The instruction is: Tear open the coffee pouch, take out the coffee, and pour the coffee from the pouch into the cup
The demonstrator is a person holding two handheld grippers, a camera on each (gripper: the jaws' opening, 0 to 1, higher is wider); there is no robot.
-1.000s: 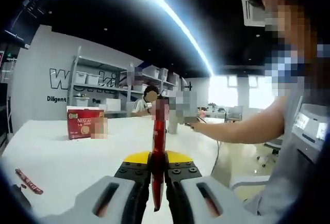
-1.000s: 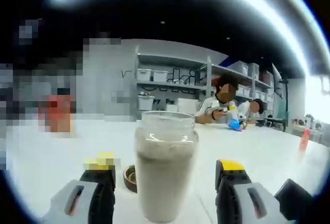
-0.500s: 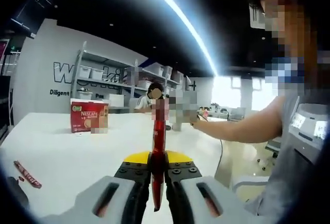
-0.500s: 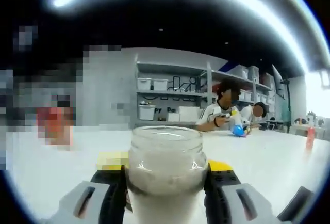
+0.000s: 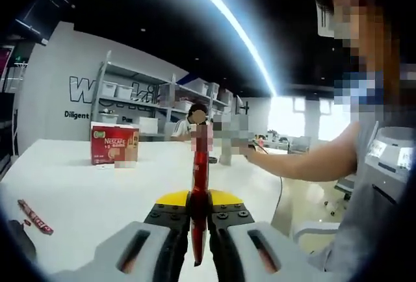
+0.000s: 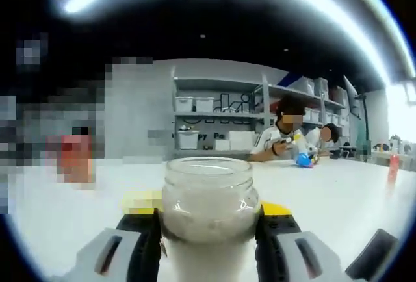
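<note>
— As I read the left gripper view, what's clamped?
— My left gripper [image 5: 199, 220] has its jaws pinched tight on the red coffee pouch [image 5: 199, 194], upright above the white table [image 5: 78, 194].
— And the right gripper view?
— My right gripper [image 6: 209, 227] squeezes the glass jar [image 6: 209, 214] between both jaws.

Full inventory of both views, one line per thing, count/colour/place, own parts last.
coffee stick: 1, red, upright between the left gripper's jaws
glass jar: 1, clear, open top, between the right gripper's jaws
coffee box: 1, red, standing on the far left of the table
loose sachet: 1, red, lying flat near the table's left edge
table: 1, white
shelving: grey, white bins, back wall
seated people: 2, far side
left gripper: grey, yellow-tipped, shut on stick
right gripper: same colours, shut on jar
</note>
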